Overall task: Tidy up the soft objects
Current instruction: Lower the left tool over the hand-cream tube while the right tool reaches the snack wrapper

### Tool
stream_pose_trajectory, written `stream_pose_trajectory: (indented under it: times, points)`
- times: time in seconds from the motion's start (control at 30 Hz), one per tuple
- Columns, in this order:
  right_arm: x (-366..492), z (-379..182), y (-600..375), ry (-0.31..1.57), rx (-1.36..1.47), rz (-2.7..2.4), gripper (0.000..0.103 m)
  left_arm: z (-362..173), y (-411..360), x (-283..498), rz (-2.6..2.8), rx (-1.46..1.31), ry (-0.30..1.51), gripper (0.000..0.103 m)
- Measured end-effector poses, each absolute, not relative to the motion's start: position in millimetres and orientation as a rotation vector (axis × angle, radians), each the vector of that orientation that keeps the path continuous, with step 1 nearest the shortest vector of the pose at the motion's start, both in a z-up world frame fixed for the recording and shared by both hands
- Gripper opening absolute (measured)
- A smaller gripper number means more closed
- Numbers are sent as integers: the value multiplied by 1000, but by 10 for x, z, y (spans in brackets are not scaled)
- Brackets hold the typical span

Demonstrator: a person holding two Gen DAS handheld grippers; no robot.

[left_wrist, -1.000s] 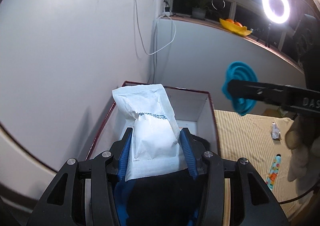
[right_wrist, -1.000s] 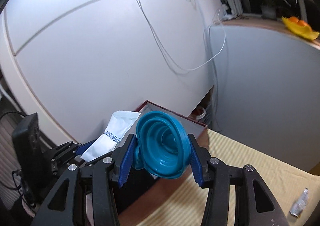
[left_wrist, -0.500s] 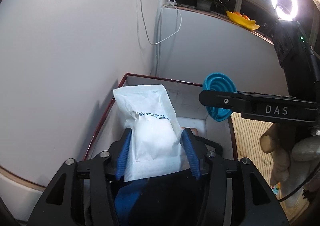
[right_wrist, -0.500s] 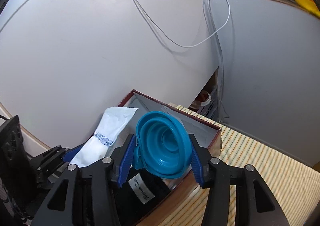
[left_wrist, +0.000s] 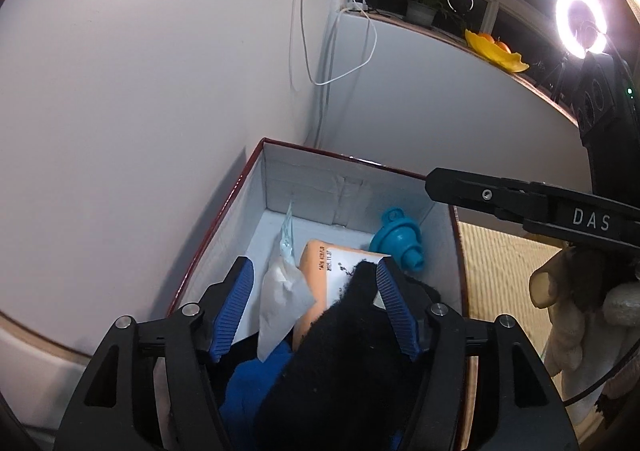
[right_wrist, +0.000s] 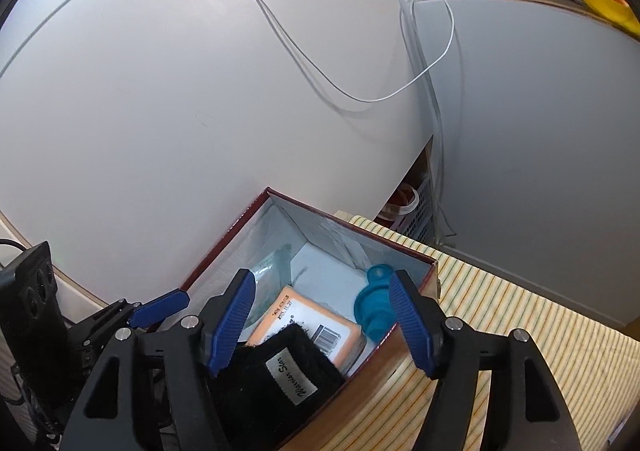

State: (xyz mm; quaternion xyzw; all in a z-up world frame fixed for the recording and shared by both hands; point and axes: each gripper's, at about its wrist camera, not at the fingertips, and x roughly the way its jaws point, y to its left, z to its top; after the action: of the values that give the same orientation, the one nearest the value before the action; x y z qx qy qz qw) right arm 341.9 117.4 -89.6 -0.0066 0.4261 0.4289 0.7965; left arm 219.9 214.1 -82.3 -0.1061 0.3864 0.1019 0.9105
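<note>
A red-rimmed box with white inner walls (left_wrist: 304, 179) (right_wrist: 240, 251) stands in the wall corner. Inside lie a white paper packet (left_wrist: 280, 299), an orange packet (left_wrist: 320, 267) (right_wrist: 308, 319), a teal collapsible funnel (left_wrist: 398, 237) (right_wrist: 374, 307), a black fuzzy cloth (left_wrist: 348, 363) with a label (right_wrist: 288, 375), and blue cloth (left_wrist: 256, 391). My left gripper (left_wrist: 312, 303) is open and empty above the box's near end. My right gripper (right_wrist: 322, 315) is open and empty over the box; it also shows in the left wrist view (left_wrist: 520, 199).
White walls enclose the box on two sides, with white cables (right_wrist: 360, 83) hanging. A striped yellow mat (right_wrist: 500, 323) covers the table right of the box. A ring light (left_wrist: 580, 21) and a yellow bowl (left_wrist: 496, 51) are on the sill.
The left gripper opened and dropped the white packet into the box. The right gripper opened and dropped the teal funnel into the box's far right side.
</note>
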Motion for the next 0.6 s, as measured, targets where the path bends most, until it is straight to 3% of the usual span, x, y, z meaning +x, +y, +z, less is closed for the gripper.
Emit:
stream_pose_trajectory:
  times: [0.27, 0.6]
  points:
    - [3203, -672, 851, 876, -23, 915, 66, -595, 1956, 2002, 174, -224, 746, 64]
    - [2766, -366, -495, 815, 56, 840, 69, -421, 1325, 1645, 36, -234, 677, 64]
